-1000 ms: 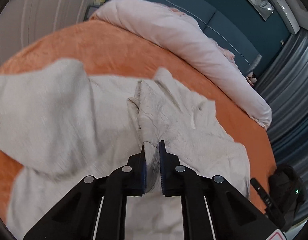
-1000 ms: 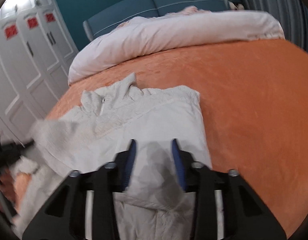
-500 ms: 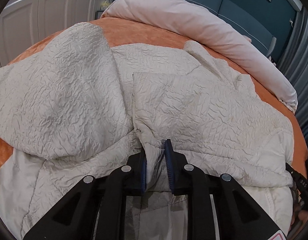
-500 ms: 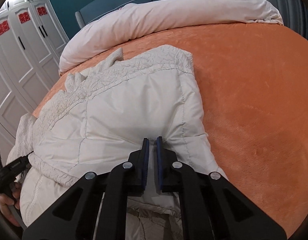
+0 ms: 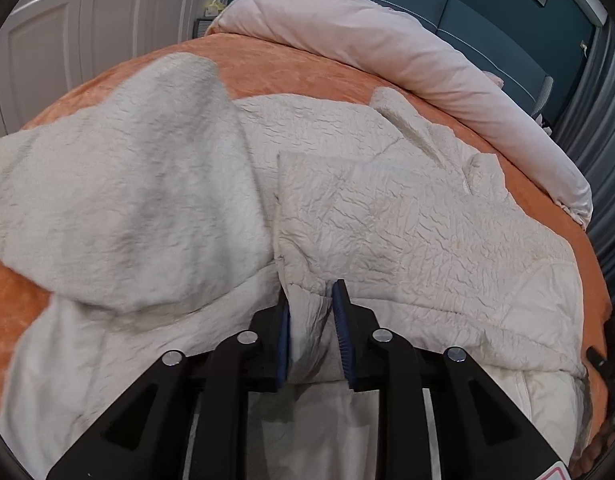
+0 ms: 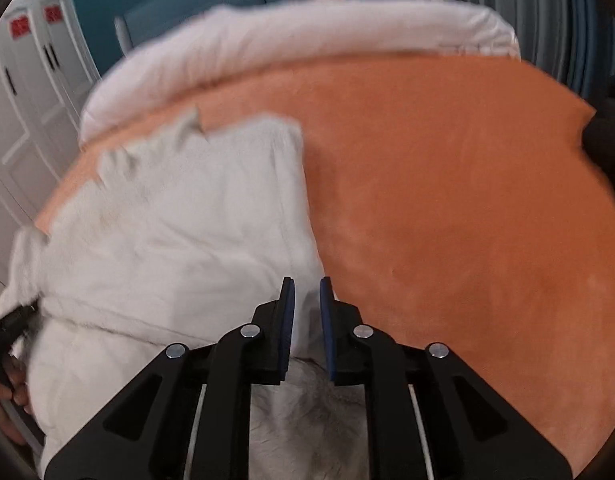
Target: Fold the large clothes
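Jacket (image 6: 179, 240) edge between both opening hand-held grippers (image 5: 312, 320) (image 6: 306, 312); bare orange bedspread (image 6: 467, 200) rightward.

My left hand-held gripper (image 5: 312, 330) is opening off the coat (image 5: 387, 220) fold it pinched a second ago; my right hand-held gripper (image 6: 307, 320) reopens too.

The left gripper (image 5: 312, 292) points steeply down, jaws opening around a fold of cloth. The right gripper (image 6: 306, 286), blurred, seems likewise opening.
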### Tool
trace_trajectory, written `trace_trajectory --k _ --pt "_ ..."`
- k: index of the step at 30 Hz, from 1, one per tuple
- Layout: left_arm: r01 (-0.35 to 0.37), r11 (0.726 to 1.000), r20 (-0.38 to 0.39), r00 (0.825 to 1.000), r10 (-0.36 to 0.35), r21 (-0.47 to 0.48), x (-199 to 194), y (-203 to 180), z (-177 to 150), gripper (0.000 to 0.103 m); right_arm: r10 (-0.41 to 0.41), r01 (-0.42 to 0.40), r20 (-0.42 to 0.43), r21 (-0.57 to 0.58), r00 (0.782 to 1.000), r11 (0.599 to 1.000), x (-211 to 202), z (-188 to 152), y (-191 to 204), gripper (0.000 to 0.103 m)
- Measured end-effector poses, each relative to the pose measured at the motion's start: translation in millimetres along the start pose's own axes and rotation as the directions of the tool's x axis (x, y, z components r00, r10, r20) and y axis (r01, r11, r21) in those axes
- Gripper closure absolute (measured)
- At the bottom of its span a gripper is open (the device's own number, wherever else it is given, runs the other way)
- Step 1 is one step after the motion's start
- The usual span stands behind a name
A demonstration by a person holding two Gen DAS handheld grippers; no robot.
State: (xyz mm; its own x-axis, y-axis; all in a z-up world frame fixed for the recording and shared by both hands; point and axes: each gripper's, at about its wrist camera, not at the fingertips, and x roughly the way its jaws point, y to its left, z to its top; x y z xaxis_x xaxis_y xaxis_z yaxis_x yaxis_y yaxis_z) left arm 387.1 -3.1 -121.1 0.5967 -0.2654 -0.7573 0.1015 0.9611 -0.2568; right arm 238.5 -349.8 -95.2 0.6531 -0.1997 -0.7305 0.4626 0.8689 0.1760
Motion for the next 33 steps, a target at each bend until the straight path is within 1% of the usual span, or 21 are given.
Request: trace_trajectory --k 1,2,4,6,8,10,13,15,16,17,20,22,23,25,26,27,29,30,31,32,33 --pt "0.003 1.000 0.000 1.000 -0.003 -0.010 -4.1 1.3 -0.6 0.076 -0.060 0.058 -0.036 -0.038 0.998 0.998 9.2 -3.6 2.9 0.090" --pt "0.009 1.000 -0.004 1.000 -0.009 -0.030 -11.4 6.9 -0.2 0.075 -0.107 0.099 -0.120 -0.071 0.987 0.993 27.1 -11.2 2.7 0.091" --pt "0.010 0.993 0.016 1.000 -0.008 -0.115 -40.8 32.1 2.9 0.071 -0.102 0.101 -0.098 -0.021 0.990 0.995 12.5 -11.7 1.2 0.090" --pt "0.039 0.977 0.068 0.997 -0.025 -0.211 -71.5 68.5 6.1 0.044 -0.032 0.035 -0.067 0.035 0.997 0.999 -17.7 -13.9 5.8 0.088" --pt "0.026 0.953 0.118 0.993 0.010 -0.302 -99.9 113.1 9.5 0.034 0.054 -0.051 -0.063 0.049 0.997 0.998 -36.4 -25.7 16.2 0.086" --pt "-0.010 0.919 0.142 0.987 0.071 -0.394 -120.8 169.0 14.4 0.032 0.109 -0.108 -0.074 0.014 0.991 0.994 -56.3 -48.0 36.6 0.082" --pt "-0.070 0.832 0.142 0.974 0.176 -0.550 -140.1 248.0 18.8 0.032 0.183 -0.187 -0.097 -0.031 0.978 0.982 -73.9 -79.6 65.2 0.077" --pt "-0.102 0.763 0.123 0.965 0.232 -0.639 -145.1 293.3 21.9 0.032 0.190 -0.199 -0.095 -0.090 0.977 0.976 -79.9 -97.6 82.8 0.054" --pt "-0.112 0.737 0.110 0.963 0.246 -0.666 -144.4 308.5 23.3 0.032 0.174 -0.185 -0.094 -0.120 0.980 0.975 -79.1 -107.0 91.6 0.049" --pt "-0.127 0.711 0.079 0.965 0.249 -0.692 -140.3 325.7 25.8 0.032 0.159 -0.171 -0.094 -0.134 0.983 0.976 -77.5 -114.7 98.1 0.043" --pt "-0.118 0.642 0.030 0.976 0.214 -0.758 -125.1 354.9 28.4 0.034 0.108 -0.116 -0.054 -0.191 0.993 0.975 -67.0 -127.4 109.7 0.038" --pt "-0.092 0.619 0.035 0.981 0.189 -0.780 -116.3 362.7 29.3 0.035 0.095 -0.103 -0.051 -0.205 0.994 0.973 -62.2 -127.7 112.3 0.036" --pt "-0.088 0.622 0.035 0.982 0.183 -0.778 -115.4 363.4 28.9 0.039 0.099 -0.108 -0.052 -0.202 0.994 0.973 -63.7 -128.9 109.0 0.035" --pt "-0.083 0.660 0.041 0.985 0.170 -0.747 -112.6 355.3 35.6 0.068 0.122 -0.130 -0.055 -0.184 0.991 0.974 -62.4 -128.5 102.5 0.033" --pt "-0.062 0.687 0.043 0.990 0.135 -0.724 -110.3 348.8 45.4 0.096 0.128 -0.136 -0.057 -0.180 0.990 0.974 -63.5 -130.8 100.7 0.031" --pt "-0.049 0.715 0.053 0.991 0.119 -0.697 -115.5 338.6 53.6 0.102 0.137 -0.146 -0.061 -0.176 0.989 0.973 -63.0 -131.4 99.8 0.030" --pt "-0.018 0.784 0.119 0.986 0.116 -0.620 -132.7 306.2 75.8 0.103 0.145 -0.153 -0.061 -0.175 0.988 0.973 -62.5 -134.5 100.1 0.028" --pt "0.011 0.843 0.170 0.981 0.096 -0.538 -150.9 271.7 94.5 0.103 0.146 -0.154 -0.059 -0.175 0.988 0.972 -61.5 -134.8 99.9 0.028" --pt "0.032 0.871 0.198 0.977 0.075 -0.490 -162.7 248.7 104.2 0.103 0.148 -0.156 -0.056 -0.174 0.987 0.972 -61.5 -135.3 100.0 0.028" --pt "0.068 0.917 0.235 0.972 0.028 -0.393 -179.7 206.4 121.0 0.103 0.151 -0.158 -0.054 -0.172 0.987 0.972 -62.1 -136.3 99.3 0.027" --pt "0.101 0.944 0.270 0.963 -0.013 -0.313 -193.9 168.9 131.5 0.103 0.159 -0.165 -0.052 -0.168 0.986 0.972 -62.2 -136.5 98.7 0.026"
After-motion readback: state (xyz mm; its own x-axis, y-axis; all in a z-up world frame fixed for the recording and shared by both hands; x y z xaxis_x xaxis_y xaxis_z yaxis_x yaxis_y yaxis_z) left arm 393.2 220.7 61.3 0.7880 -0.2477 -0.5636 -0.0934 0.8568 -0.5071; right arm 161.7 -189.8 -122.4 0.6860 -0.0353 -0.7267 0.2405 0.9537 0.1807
